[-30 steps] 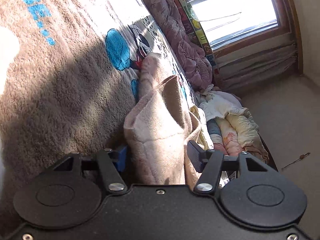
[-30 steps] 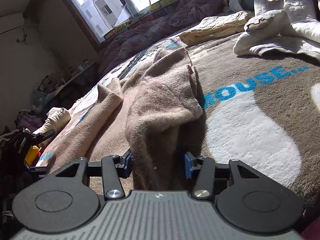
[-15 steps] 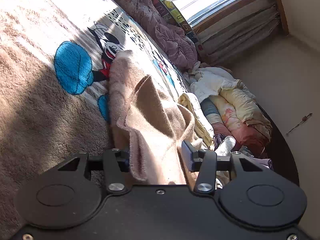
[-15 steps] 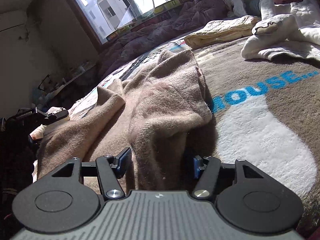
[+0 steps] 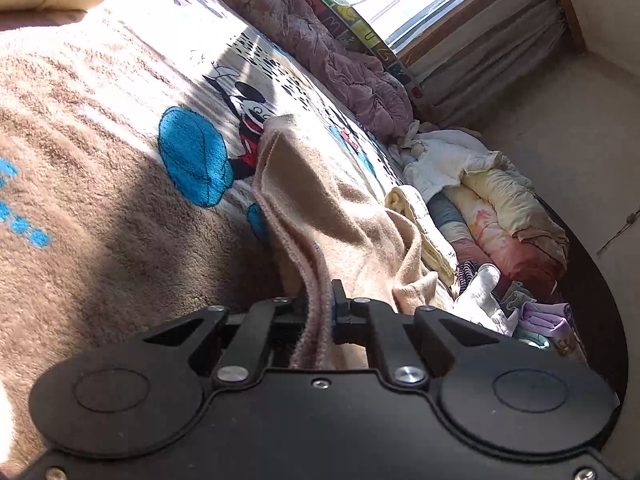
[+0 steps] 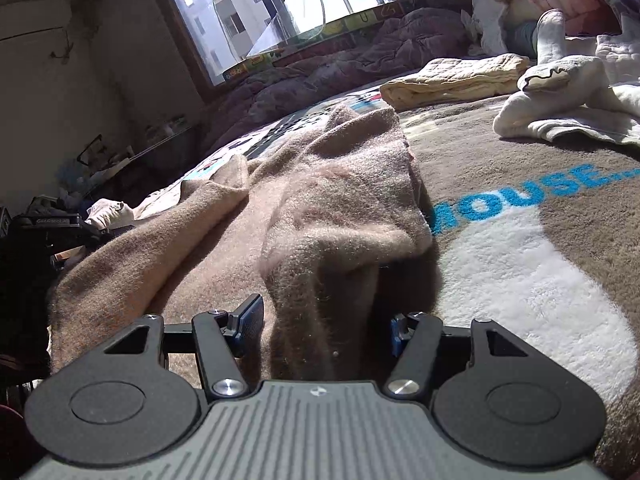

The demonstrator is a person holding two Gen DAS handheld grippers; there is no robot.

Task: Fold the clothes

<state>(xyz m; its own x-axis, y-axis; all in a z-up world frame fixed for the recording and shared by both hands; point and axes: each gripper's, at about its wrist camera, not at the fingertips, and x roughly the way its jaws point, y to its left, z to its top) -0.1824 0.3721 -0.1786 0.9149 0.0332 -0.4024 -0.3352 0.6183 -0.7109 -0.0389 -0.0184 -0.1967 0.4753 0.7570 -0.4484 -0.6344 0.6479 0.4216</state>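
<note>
Left hand-held gripper [image 5: 320, 300] is clamping the pinkish hem of the tan fleece garment [image 5: 340, 216]; its jaws have just been closing, and the fabric edge is now pinched between them, running straight up out of the grip. Right hand-held gripper [image 6: 324, 328] is sitting with its jaws apart, having just been opening wider; a bunched fold of the same tan fleece garment [image 6: 332, 208] is lying between the pads, but neither blue pad is pressing on it.

The garment is lying crumpled on the bed's brown cartoon-print blanket [image 6: 520, 264], stretching away from both grippers toward the window [image 6: 280, 0]. Its long axis is running roughly forward from the right gripper, with a sleeve or corner trailing off to the left in the right wrist view. The right side is directly in front of its fold and only needing to close; the left is already holding its edge.

Hard to make out: what kind of garment it is, probably a sweater, and which edge each gripper is at. The fold's near end is hiding under the right gripper body. A folded cream cloth [image 6: 452, 76] and white clothes [image 6: 568, 96] are lying well apart, further back.
</note>
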